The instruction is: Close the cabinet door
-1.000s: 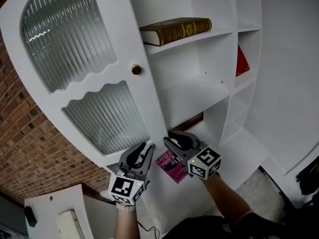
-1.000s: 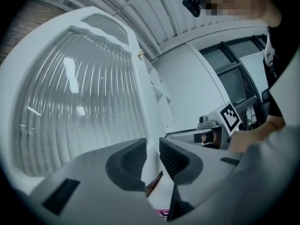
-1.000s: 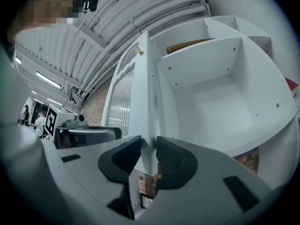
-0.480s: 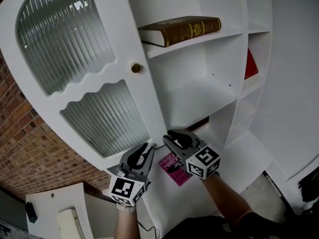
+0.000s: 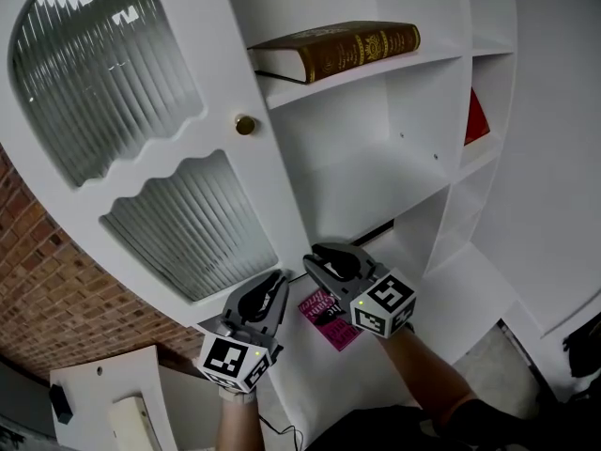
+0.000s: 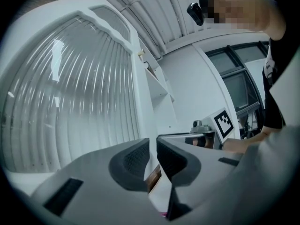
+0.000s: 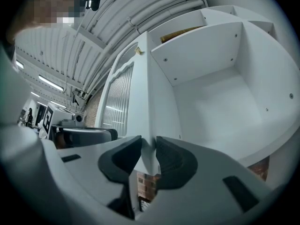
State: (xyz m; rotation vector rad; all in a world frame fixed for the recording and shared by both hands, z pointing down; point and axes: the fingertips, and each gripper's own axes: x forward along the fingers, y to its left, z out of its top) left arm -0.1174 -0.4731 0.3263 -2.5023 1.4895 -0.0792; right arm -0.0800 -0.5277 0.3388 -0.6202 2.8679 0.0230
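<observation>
The white cabinet door with ribbed glass panes and a brass knob stands open at the left of the shelves. My left gripper is shut, its tips at the door's lower edge on the glass side. My right gripper is shut too and sits just right of the door's bottom corner. In the right gripper view the door's narrow edge runs straight down to the gap between the jaws. In the left gripper view the jaws are nearly together with nothing between them.
A brown book lies on an upper shelf and a red book stands in a right compartment. A pink-covered book lies on the low shelf under my right gripper. A brick wall is behind the door.
The view has shifted a little and the door's knob now sits slightly further left and higher. Both grippers stay at the door's bottom corner, still shut.
</observation>
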